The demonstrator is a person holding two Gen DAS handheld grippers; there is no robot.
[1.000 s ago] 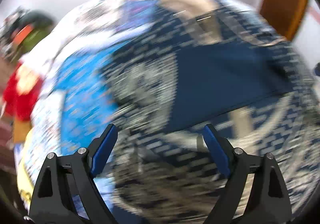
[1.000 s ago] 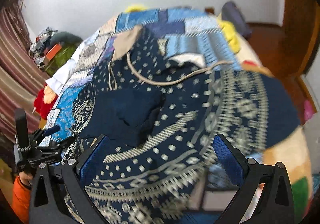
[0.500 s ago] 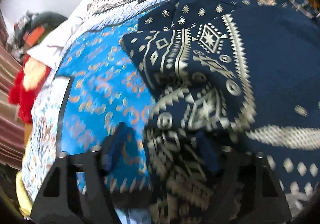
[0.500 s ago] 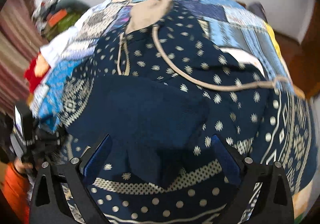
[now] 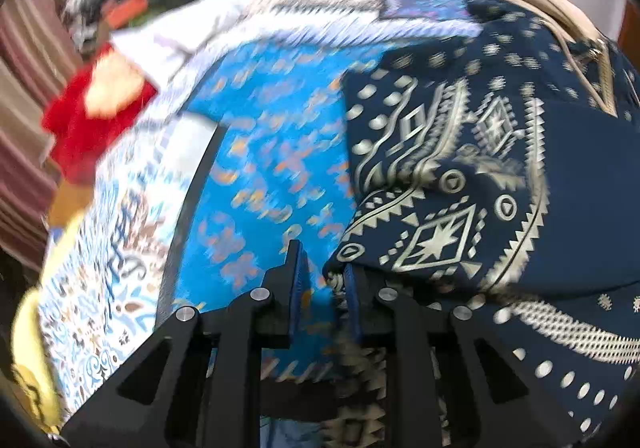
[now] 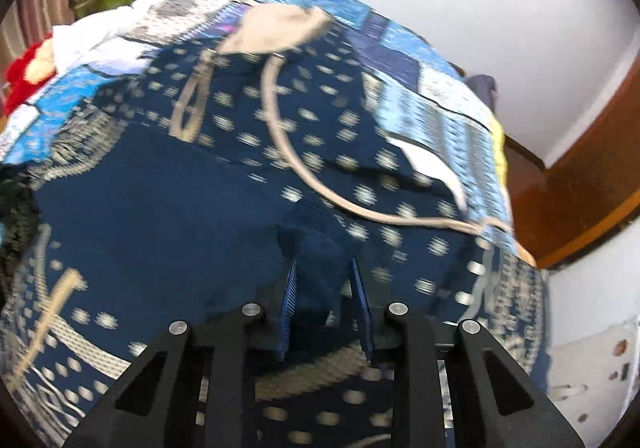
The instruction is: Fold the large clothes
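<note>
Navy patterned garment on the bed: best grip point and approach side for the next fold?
Take the navy garment at its near hem, coming in low from the bed's near edge. A corner sits raised beside the left gripper, and a fold bunches between the fingers of the right gripper; both look closed on cloth there. Avoid the beige drawstring: pulling it would likely cinch rather than lift.

Both wrist views sit close over the bed, facing its far end; both share the navy garment.
</note>
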